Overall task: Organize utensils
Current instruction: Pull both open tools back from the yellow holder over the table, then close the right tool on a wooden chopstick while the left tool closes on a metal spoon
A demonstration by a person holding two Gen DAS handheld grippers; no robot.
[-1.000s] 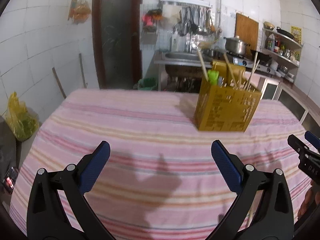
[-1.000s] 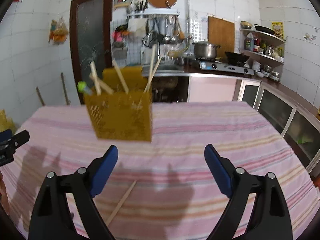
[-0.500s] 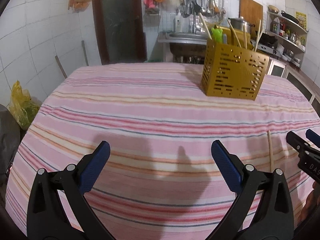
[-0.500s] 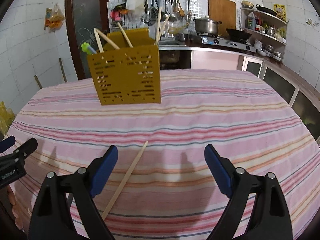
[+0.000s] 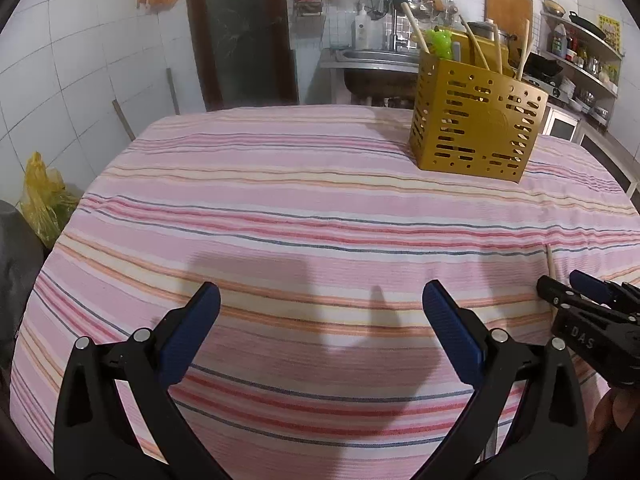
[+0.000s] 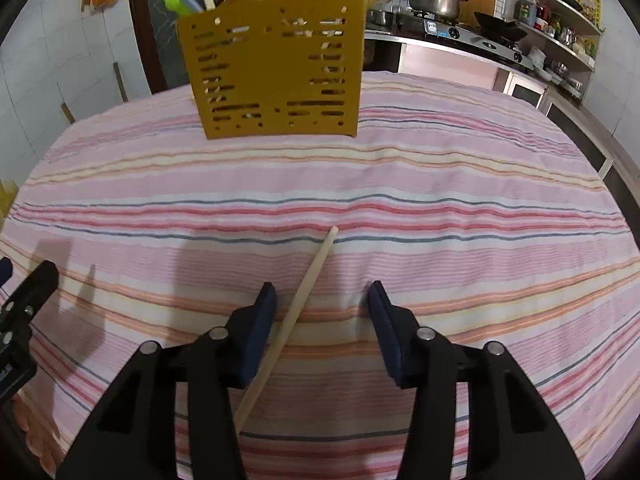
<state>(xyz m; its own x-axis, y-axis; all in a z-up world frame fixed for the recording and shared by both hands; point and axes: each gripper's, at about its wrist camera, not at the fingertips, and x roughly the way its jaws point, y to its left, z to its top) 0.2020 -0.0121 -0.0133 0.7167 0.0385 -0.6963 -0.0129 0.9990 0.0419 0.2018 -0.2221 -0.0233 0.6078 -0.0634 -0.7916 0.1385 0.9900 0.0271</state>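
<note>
In the lower middle of the right wrist view, a single pale wooden chopstick (image 6: 298,308) lies flat on the pink striped tablecloth of the table (image 6: 460,208). Its long axis runs on a diagonal: the far tip points up and to the right, towards the middle of the frame, and the near end slants down and to the left, passing under the black arm of the right tool (image 6: 322,300). That tool's blue-padded jaws are closing with the chopstick between them; the stick sits just beside the left pad, and the right pad is clearly apart from it, so no pinch shows.

At the top of the same view stands a mustard-yellow perforated plastic utensil holder (image 6: 276,64), upright on the cloth, well apart from the chopstick. Inside it several wooden chopsticks lean at different angles, together with a bright green plastic-handled utensil (image 6: 178,0).

In the left wrist view the left tool (image 5: 320,312) hangs over bare cloth, its jaws spread wide with nothing between them. The holder appears at the upper right there, and the chopstick's tip shows at the right edge.
</note>
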